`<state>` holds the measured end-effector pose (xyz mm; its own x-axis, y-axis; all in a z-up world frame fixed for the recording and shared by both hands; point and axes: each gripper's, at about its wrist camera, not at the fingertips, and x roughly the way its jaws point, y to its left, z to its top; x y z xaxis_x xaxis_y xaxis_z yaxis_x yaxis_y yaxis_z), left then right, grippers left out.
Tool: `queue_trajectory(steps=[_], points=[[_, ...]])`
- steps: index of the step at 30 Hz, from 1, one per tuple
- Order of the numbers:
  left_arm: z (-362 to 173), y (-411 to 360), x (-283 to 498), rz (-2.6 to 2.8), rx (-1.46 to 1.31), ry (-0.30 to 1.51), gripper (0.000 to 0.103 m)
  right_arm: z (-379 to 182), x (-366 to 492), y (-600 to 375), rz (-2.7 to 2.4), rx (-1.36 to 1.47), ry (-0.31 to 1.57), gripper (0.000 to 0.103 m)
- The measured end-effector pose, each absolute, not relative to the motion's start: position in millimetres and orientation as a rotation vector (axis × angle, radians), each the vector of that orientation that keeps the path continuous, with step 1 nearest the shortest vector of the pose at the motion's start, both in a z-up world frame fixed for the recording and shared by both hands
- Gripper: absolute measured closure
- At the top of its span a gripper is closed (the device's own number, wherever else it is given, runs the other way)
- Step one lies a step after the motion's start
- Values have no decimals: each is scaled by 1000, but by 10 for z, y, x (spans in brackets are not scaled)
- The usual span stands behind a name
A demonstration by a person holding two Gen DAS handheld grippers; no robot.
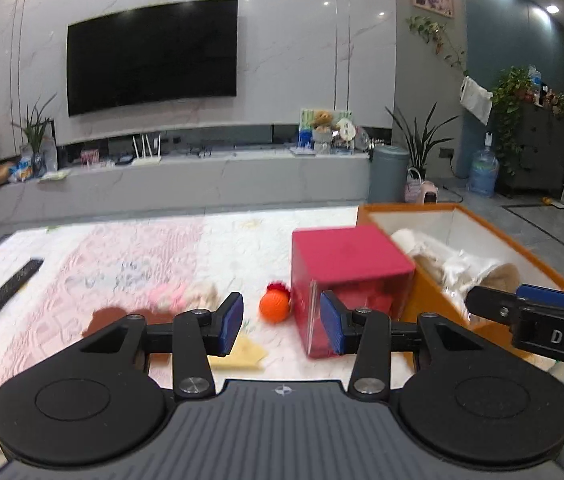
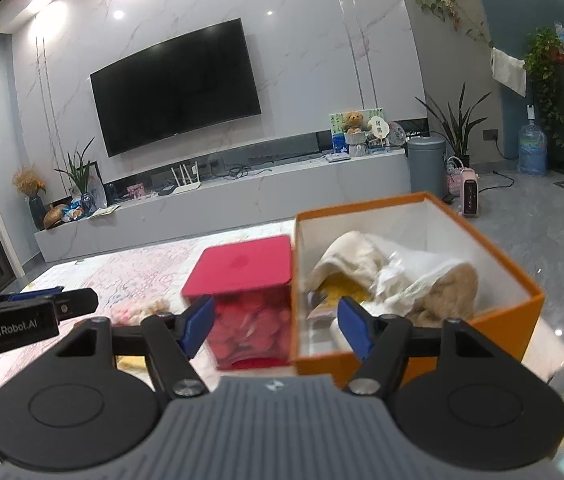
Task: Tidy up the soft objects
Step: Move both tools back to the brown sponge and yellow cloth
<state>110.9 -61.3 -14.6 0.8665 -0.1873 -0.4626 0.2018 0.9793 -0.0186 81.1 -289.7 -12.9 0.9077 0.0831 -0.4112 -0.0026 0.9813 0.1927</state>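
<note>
An orange box (image 1: 482, 312) (image 2: 502, 320) with white inner walls holds cream and beige plush toys (image 2: 386, 272). Beside it on its left stands a red-lidded clear box (image 1: 346, 264) (image 2: 242, 268). On the quilt lie an orange ball toy (image 1: 275, 306), a pink and cream plush (image 1: 186, 295), a brown soft piece (image 1: 106, 318) and a yellow flat piece (image 1: 242, 354). My left gripper (image 1: 281, 323) is open and empty above the ball. My right gripper (image 2: 275, 330) is open and empty, at the near corner of the orange box.
A black remote (image 1: 8, 292) lies at the quilt's left edge. The pink patterned quilt (image 1: 122, 256) covers the work surface. Beyond it are a TV cabinet (image 1: 186, 184), a grey bin (image 1: 388, 174) and tiled floor to the right.
</note>
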Motion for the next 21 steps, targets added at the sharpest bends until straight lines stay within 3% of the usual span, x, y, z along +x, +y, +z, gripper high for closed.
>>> queue_trajectory(steps=[21], points=[[-458, 350, 1120, -86, -40, 597, 52, -555, 1087, -1906, 215, 99, 529, 35]])
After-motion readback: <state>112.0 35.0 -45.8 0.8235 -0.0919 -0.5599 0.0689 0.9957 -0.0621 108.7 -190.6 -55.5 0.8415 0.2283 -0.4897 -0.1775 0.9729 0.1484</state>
